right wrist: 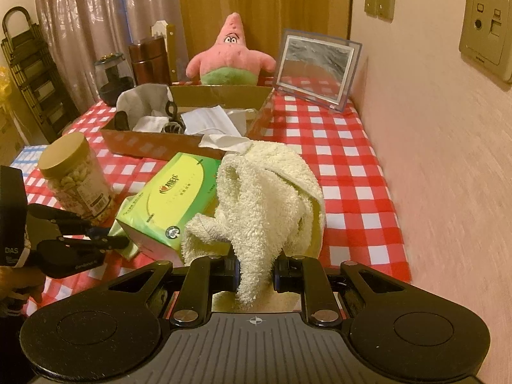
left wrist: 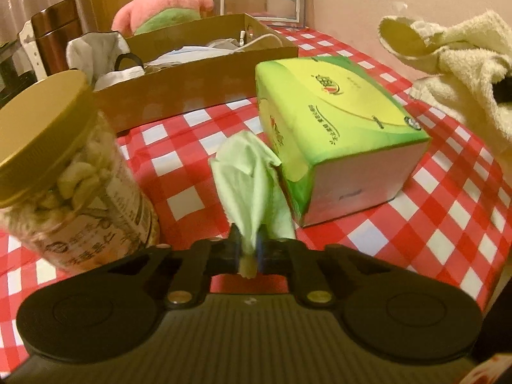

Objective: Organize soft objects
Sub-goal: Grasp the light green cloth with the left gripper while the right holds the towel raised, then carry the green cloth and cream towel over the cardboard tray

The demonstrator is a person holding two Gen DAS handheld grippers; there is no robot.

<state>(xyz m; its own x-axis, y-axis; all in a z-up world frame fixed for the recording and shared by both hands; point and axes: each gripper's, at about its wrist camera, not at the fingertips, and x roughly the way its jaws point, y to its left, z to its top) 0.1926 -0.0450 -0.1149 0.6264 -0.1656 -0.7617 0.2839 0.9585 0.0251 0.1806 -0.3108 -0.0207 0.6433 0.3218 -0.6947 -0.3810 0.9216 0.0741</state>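
Observation:
My left gripper (left wrist: 249,249) is shut on a thin pale green cloth (left wrist: 246,172) that stands up from the jaws, between the nut jar and the tissue box. It also shows in the right wrist view (right wrist: 124,241), low at the left. My right gripper (right wrist: 256,268) is shut on a cream terry towel (right wrist: 265,192), held bunched above the table; the towel shows at the right edge of the left wrist view (left wrist: 464,60). A cardboard box (right wrist: 153,144) holding several cloths and cables stands behind. A pink starfish plush (right wrist: 230,54) sits at the far end.
A green tissue box (left wrist: 336,134) lies on the red checked tablecloth (right wrist: 345,166). A jar of nuts with a gold lid (left wrist: 64,172) stands at the left. A framed mirror (right wrist: 315,70), a brown canister (right wrist: 148,60) and a dark glass jar (right wrist: 112,76) stand at the back. A wall runs along the right.

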